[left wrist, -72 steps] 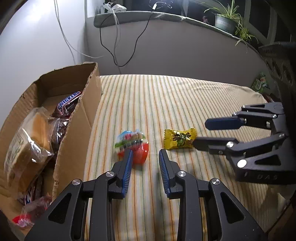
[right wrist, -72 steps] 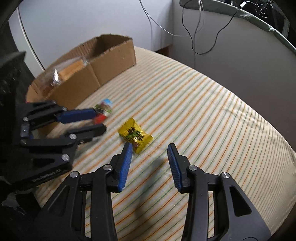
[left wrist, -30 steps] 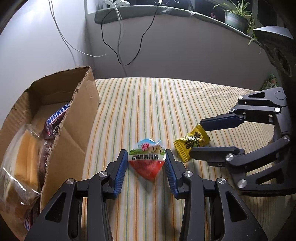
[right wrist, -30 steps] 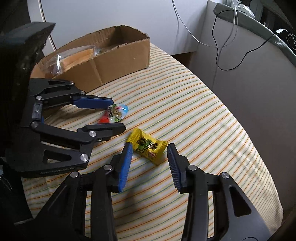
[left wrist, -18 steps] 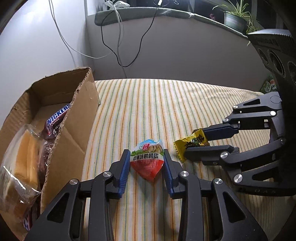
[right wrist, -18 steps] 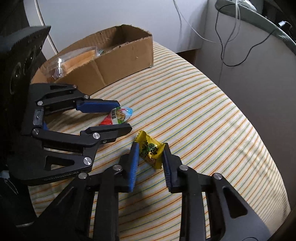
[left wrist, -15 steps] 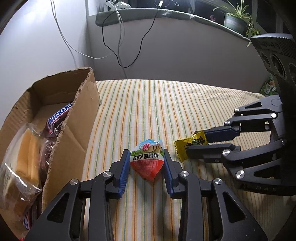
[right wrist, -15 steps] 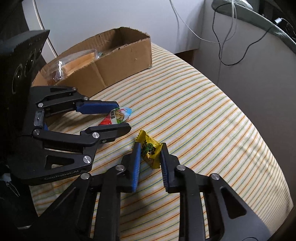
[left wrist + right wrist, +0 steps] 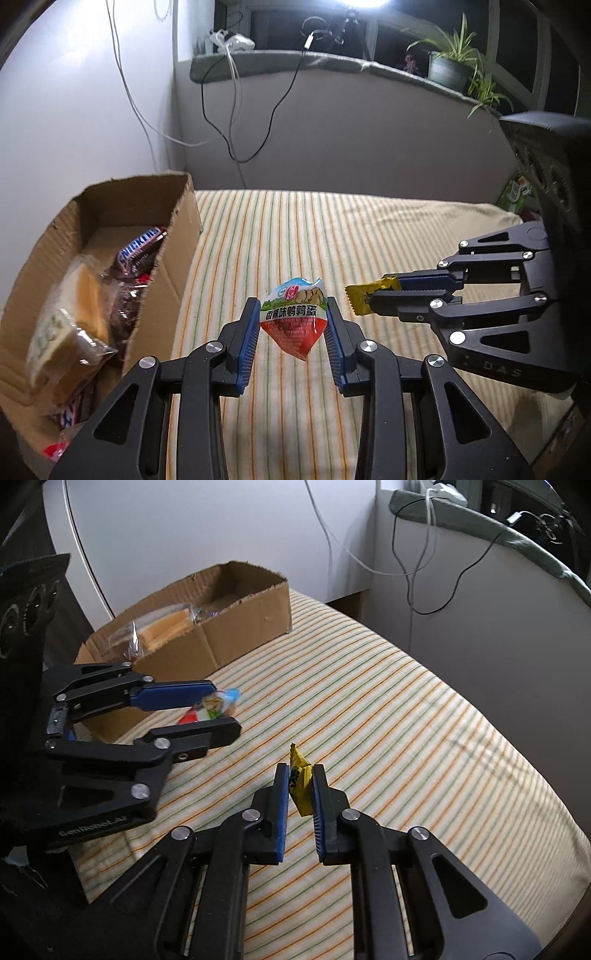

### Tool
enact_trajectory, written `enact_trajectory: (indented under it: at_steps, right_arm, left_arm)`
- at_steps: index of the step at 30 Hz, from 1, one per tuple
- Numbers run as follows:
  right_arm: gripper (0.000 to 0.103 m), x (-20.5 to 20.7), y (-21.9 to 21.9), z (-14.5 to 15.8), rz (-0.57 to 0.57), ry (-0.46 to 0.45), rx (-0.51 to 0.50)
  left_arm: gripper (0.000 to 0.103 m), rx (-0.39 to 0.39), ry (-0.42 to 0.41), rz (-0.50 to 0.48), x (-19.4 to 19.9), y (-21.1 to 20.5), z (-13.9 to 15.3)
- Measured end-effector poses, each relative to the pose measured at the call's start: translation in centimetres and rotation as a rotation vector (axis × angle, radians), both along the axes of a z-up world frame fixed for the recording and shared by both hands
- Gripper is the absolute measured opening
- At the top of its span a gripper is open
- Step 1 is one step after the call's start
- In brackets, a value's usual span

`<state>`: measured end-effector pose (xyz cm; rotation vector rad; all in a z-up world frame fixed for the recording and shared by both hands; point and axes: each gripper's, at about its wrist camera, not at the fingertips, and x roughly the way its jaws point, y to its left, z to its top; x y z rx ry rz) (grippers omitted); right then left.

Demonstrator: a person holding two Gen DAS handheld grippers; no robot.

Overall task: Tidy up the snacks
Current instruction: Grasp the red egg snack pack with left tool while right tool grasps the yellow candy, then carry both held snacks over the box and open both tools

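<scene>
1. Your left gripper (image 9: 291,325) clamps the red-and-green snack packet (image 9: 294,321) between its blue pads, clear above the striped cloth (image 9: 295,236).
2. Your right gripper (image 9: 300,788) is pinched on the yellow candy (image 9: 300,782), also off the cloth.
3. The cardboard box (image 9: 110,206) of snacks sits left of your left gripper.

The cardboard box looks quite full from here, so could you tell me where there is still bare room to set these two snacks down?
In the cardboard box, the far end behind the Snickers bar shows bare floor. The near end is crowded with a wrapped sandwich and dark packets. The striped cloth beyond both grippers is bare too.
</scene>
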<state>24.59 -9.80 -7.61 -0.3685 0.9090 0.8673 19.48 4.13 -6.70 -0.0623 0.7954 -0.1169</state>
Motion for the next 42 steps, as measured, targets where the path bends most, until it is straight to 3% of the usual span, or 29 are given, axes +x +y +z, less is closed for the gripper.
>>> enact_trajectory:
  at_steps: [14, 24, 42]
  right_arm:
    - [0.012, -2.4, 0.7, 3.6, -0.053, -0.047, 0.052]
    - [0.012, -2.8, 5.5, 5.8, -0.019, -0.071, 0.079]
    - [0.012, -1.8, 13.9, 6.8, 0.027, -0.091, 0.096]
  left_arm:
    - [0.032, -0.046, -0.087, 0.013, -3.3, 3.0, 2.9]
    - [0.032, -0.056, -0.129, 0.074, -5.2, 7.0, 4.0]
    - [0.032, -0.062, -0.148, 0.187, -5.1, 13.5, 3.8]
